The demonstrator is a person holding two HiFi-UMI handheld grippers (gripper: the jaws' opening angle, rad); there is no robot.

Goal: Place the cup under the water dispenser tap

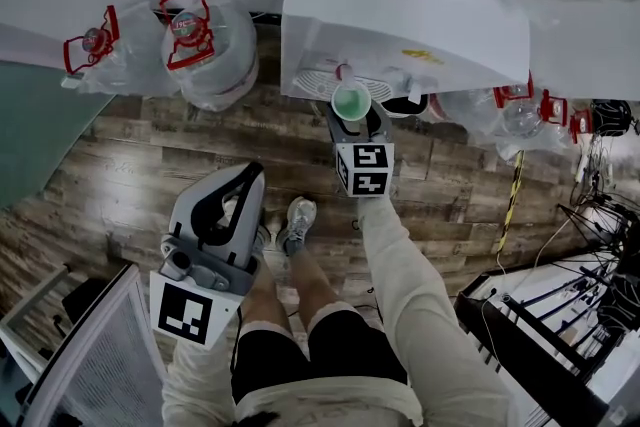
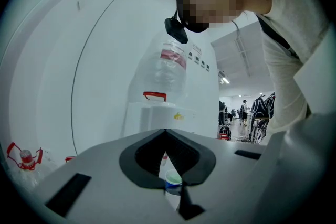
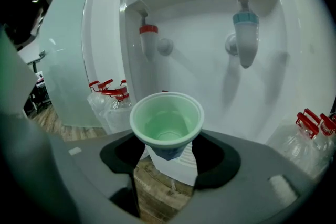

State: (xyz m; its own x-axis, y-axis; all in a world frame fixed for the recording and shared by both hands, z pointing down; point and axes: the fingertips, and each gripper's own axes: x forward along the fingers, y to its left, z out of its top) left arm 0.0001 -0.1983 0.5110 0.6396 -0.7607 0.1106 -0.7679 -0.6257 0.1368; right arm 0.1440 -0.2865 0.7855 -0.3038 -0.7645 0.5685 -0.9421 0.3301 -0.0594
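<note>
A pale green plastic cup stands upright in my right gripper, which is shut on it just in front of the white water dispenser. In the right gripper view the cup sits between the jaws of the right gripper, lower than the red tap and the blue tap and between the two. It appears empty. My left gripper hangs low by the person's leg, jaws shut on nothing. The left gripper view shows its tips meeting, with the cup far off.
Empty water bottles with red handles lie on the wood floor left of the dispenser and right of it. A mesh chair stands at lower left and a rack with cables at right. The person's shoes are below the cup.
</note>
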